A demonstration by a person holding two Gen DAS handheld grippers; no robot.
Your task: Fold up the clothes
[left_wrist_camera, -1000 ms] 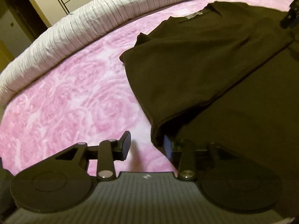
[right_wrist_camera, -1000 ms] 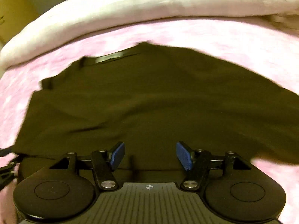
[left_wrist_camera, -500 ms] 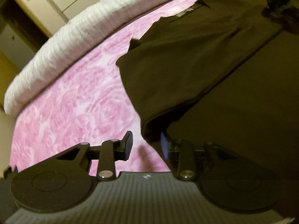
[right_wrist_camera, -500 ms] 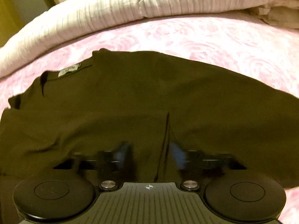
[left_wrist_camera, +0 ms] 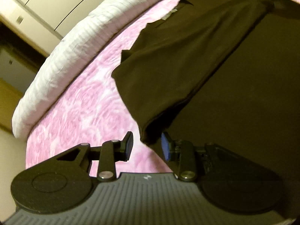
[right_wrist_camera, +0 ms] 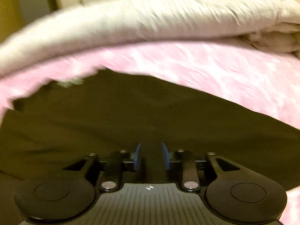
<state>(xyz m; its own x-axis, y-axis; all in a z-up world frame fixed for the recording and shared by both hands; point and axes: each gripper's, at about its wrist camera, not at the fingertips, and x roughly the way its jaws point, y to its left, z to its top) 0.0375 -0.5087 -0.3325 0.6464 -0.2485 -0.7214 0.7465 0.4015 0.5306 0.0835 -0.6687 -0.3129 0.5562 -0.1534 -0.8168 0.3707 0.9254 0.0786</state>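
dark brown shirt spread on the bed's pink rose blanket, one side folded over, neck label showing, left claw open at the folded corner, right claw pinching a fold of shirt, white duvet behind

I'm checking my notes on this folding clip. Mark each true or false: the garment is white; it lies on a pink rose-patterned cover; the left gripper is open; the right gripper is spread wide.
1. The garment is white. False: the dark brown garment is dark.
2. It lies on a pink rose-patterned bed cover. True.
3. The left gripper is open. True.
4. The right gripper is spread wide. False: it is pinched on a fold of the garment.
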